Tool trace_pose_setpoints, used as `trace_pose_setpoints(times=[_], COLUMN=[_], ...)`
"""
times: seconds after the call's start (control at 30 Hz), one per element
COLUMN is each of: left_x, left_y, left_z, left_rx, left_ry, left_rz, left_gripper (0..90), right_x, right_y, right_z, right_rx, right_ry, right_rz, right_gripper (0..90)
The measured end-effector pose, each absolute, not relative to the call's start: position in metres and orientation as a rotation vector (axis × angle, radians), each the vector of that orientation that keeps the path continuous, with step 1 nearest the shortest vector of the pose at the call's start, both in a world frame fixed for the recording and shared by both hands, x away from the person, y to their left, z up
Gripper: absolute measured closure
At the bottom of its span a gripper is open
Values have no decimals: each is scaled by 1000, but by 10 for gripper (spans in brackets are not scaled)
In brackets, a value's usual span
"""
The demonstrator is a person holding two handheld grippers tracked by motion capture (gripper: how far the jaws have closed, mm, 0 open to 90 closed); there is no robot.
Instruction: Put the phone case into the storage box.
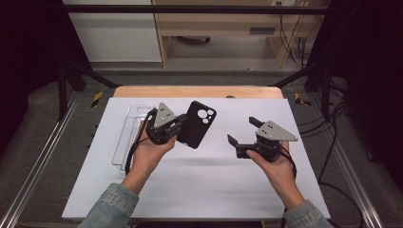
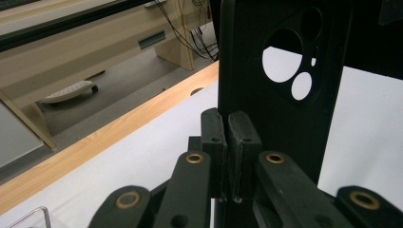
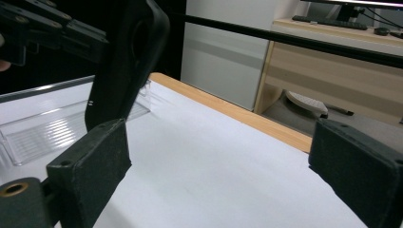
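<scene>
From the high view a black phone case (image 1: 196, 124) is seen held above the left of the white table (image 1: 199, 190) by the left gripper (image 1: 177, 127), its edge pinched in the left gripper view (jaws clamped on it), while in the right gripper view wide, empty jaws face the case, so a handover or fitting step is judged in hand, calling next for the right gripper (image 1: 242, 131) to be closed on the free edge.

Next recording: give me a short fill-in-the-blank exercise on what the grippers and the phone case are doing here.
1. The left gripper is shut on the black ____.
2. The right gripper's jaws stand ____, with nothing between them.
3. The clear tray lies on the white sheet by the ____ hand.

Missing words: phone case; open; left
</scene>
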State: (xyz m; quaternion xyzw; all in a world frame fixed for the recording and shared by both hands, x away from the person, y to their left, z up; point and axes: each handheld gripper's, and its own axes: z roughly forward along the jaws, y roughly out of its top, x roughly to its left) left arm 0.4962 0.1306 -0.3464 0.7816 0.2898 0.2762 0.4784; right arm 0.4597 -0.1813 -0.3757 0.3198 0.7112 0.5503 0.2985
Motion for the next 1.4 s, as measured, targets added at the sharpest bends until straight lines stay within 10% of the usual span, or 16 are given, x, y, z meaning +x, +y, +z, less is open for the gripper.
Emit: trace_pose_setpoints(times=[1.4], left_x=[506], left_y=[153], left_z=[-341], left_rx=[1812], left_ry=[748], left_rz=[646], left_gripper=[862], right_x=[457], right_y=[-215], right_z=[-405], right_rx=[992], right_ry=[1765], right_rz=[1423], right_gripper=[59])
